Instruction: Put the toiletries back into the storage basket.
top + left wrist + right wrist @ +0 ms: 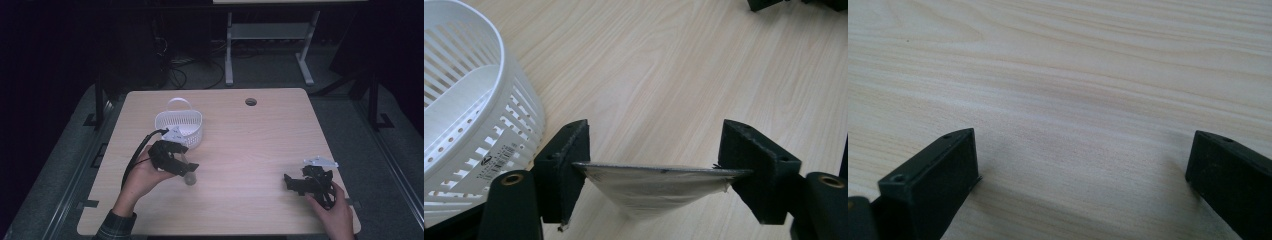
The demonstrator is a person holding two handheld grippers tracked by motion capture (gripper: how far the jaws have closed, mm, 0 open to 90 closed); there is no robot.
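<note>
in the high view the left claw (186,167) sits low over the table (250,145), just in front of a white slotted basket (179,127) with a handle, and a small clear cup (189,178) lies at its tip on the wood. the right claw (291,183) rests well apart from it, near the table's right front corner, held by a hand (335,215). in the left gripper view the two black jaws stand wide, and the cup (659,187) spans the gap between them, its thin rim touching both inner faces; the left claw (654,150) is clamped on the cup. the basket (469,110) stands close beside the left jaw, and the table (664,65) runs out beyond. in the right gripper view the right claw (1083,160) has its jaws apart, with bare table (1063,75) between and beyond them.
</note>
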